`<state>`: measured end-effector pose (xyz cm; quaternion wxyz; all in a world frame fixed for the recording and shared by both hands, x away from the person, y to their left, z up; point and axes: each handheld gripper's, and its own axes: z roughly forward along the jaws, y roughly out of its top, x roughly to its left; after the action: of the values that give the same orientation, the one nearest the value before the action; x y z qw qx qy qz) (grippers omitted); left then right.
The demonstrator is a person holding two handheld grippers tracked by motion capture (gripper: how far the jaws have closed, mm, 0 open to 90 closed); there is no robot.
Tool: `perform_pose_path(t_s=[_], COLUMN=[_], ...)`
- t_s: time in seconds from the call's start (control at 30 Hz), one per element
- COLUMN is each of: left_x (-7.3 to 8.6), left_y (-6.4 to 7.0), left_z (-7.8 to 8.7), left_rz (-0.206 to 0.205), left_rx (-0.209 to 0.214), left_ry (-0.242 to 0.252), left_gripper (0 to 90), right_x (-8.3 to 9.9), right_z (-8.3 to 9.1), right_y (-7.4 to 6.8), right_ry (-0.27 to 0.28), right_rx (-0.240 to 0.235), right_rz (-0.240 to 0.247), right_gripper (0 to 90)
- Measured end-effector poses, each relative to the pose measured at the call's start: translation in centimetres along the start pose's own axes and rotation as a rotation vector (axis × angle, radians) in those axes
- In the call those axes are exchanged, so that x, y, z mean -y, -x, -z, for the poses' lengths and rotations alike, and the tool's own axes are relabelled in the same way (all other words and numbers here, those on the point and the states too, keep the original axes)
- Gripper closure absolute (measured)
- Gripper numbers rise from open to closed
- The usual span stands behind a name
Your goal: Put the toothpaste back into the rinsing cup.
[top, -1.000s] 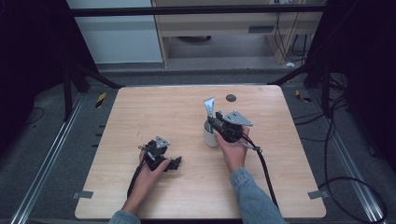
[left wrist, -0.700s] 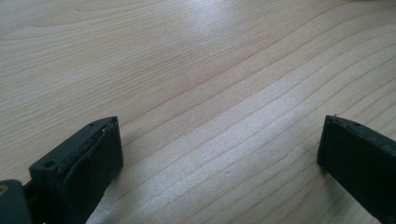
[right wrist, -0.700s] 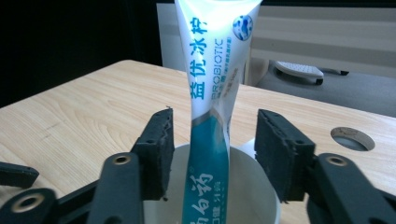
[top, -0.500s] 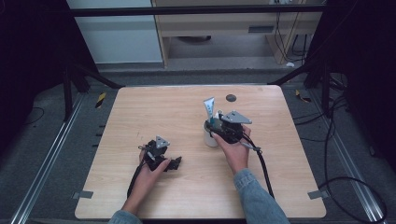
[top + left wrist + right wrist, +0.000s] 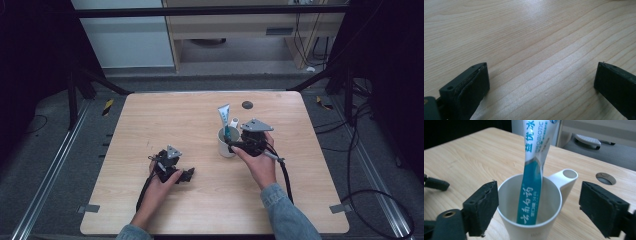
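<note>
A white cup with a side handle stands near the middle of the wooden table. A teal and white toothpaste tube leans upright inside it. My right gripper is open, one jaw on each side of the cup, not touching it. The tube rises between the jaws. My left gripper rests low on the table's front left, open, with bare wood between its jaws.
A dark round hole sits in the tabletop behind the cup, also visible as the hole to the right. Cables trail from both grippers toward the front edge. Dark frame posts stand around the table.
</note>
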<state>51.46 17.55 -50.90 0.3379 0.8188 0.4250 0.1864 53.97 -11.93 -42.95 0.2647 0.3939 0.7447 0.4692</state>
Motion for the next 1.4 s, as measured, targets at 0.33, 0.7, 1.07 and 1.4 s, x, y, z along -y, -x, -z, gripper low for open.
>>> perform_pose_path(t_s=[0.33, 0.7, 1.07, 1.4], left_x=[0.0, 0.0, 0.0, 0.0], left_y=[0.0, 0.0, 0.0, 0.0], left_z=[0.0, 0.0, 0.0, 0.0], left_rz=[0.000, -0.001, -0.002, -0.001], left_rx=[0.000, 0.000, 0.000, 0.000], left_ry=[0.000, 0.000, 0.000, 0.000], left_gripper=[0.0, 0.0, 0.0, 0.0], right_x=[-0.8, -0.3, 1.4, 3.2], right_z=[2.0, 4.5, 7.0, 7.1], right_y=[0.7, 2.9, 5.6, 7.4], right_ry=[-0.058, -0.120, -0.174, -0.206], right_rx=[-0.018, -0.012, 0.029, 0.026], right_rz=[0.029, 0.084, 0.128, 0.074], right_gripper=[8.4, 8.8, 9.6, 9.2])
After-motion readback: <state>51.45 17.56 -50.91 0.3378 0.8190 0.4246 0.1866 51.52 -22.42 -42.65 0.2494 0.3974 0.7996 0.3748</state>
